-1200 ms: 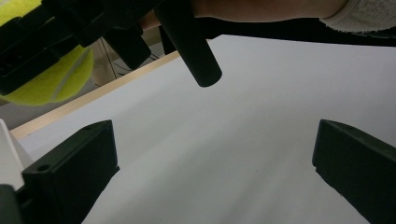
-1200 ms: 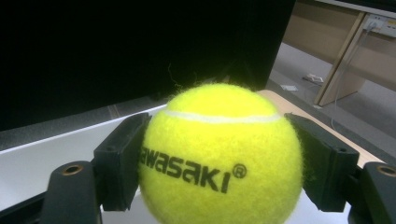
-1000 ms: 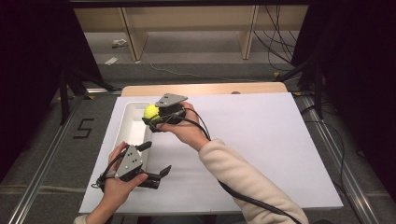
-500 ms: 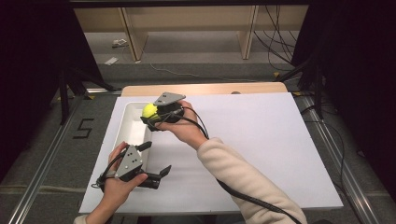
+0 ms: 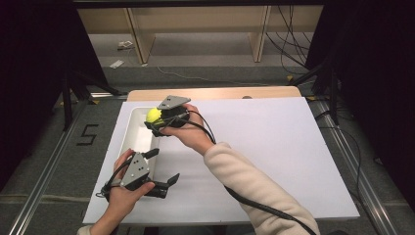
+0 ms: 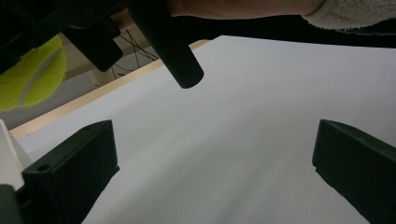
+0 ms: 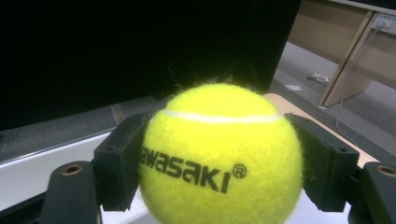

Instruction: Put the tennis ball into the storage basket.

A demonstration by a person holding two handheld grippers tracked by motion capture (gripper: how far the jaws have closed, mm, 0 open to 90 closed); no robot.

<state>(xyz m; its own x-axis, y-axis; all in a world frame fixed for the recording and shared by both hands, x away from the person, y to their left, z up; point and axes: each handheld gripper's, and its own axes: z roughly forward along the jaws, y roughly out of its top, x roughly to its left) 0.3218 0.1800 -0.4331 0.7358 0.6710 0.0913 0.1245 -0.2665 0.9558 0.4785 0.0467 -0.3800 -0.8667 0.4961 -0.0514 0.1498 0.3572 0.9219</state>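
Tennis ball [image 6: 29, 73] cut off at 9 o'clock edge in left gripper view, its lower part cropped at 6 o'clock in right gripper view, tray [image 5: 138, 138] interior partly hidden behind right gripper [image 5: 157, 122]

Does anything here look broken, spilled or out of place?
Nothing stands out. The right gripper holds a clean tennis ball squarely over the white tray; the left gripper rests open beside it.

The right claw [image 5: 152, 122] has carried the tennis ball [image 5: 154, 115] slightly leftward over the tray [image 5: 137, 134].
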